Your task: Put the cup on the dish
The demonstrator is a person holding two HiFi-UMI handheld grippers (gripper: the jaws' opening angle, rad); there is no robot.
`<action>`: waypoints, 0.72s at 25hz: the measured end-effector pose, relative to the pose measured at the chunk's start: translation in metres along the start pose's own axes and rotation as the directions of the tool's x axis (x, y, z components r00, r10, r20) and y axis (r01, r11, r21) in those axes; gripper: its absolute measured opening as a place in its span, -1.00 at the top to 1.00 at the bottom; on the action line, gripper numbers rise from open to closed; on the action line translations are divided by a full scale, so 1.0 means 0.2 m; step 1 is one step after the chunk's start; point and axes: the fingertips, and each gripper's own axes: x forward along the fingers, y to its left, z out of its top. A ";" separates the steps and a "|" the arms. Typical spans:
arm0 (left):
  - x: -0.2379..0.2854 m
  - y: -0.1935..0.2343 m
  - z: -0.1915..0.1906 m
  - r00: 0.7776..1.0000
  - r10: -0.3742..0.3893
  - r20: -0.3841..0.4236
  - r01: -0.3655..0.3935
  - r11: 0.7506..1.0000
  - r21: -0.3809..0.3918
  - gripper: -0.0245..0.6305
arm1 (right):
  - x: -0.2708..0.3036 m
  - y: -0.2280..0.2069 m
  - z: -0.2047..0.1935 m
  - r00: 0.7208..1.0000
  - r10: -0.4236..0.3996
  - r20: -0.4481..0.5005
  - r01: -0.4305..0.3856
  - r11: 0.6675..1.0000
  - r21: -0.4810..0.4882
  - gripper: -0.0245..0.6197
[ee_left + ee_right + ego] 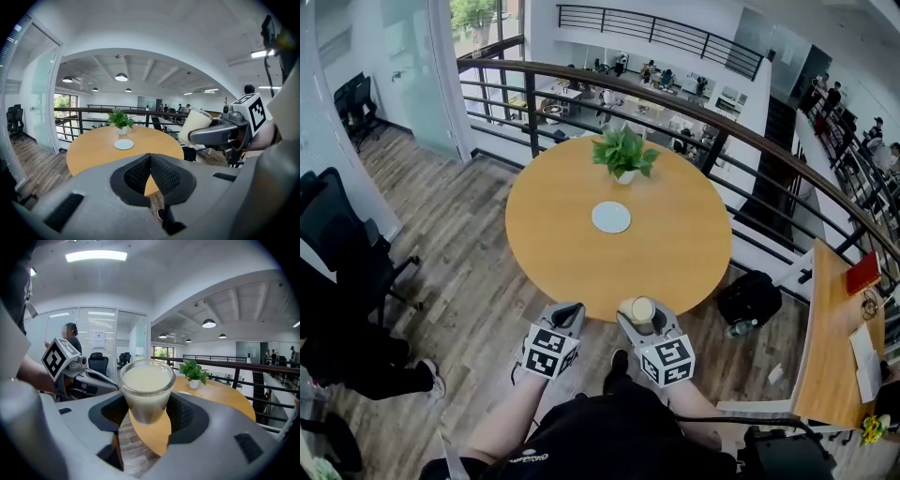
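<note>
1. The desk (675, 253) has a smooth wooden top with a matt finish.
2. The dish (611, 217) looks smooth and white, like ceramic.
3. The cup (146, 390) is clear and glossy, like glass.
4. The left claw (150, 161) and the right claw (146, 416) are matt grey plastic with black ribbed pads (166, 176).
5. The floor (469, 244) is grey wooden planks.

A round wooden table (675, 253) stands on a plank floor (459, 244). A potted plant (623, 153) sits upright at the table's far edge, close to a curved dark railing (532, 112). Beyond the railing lies a lower floor with desks and people (619, 66). A black office chair (347, 253) stands left of the table, well apart from it. A black bag (750, 298) lies on the floor just right of the table. Further right is a wooden desk (825, 347) with a red book (863, 273) on it. Round lamps (121, 77) hang from the ceiling.
</note>
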 end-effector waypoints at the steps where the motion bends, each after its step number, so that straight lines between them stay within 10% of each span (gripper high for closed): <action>1: 0.01 0.00 0.00 1.000 0.000 -0.003 0.000 1.000 -0.001 0.93 | 0.01 0.00 0.00 1.000 0.002 -0.001 -0.002 1.000 0.002 0.14; 18: 0.34 0.19 0.08 0.998 0.029 -0.051 -0.029 1.000 -0.006 0.93 | 0.32 -0.28 0.01 0.998 0.057 -0.001 -0.057 0.998 0.039 0.14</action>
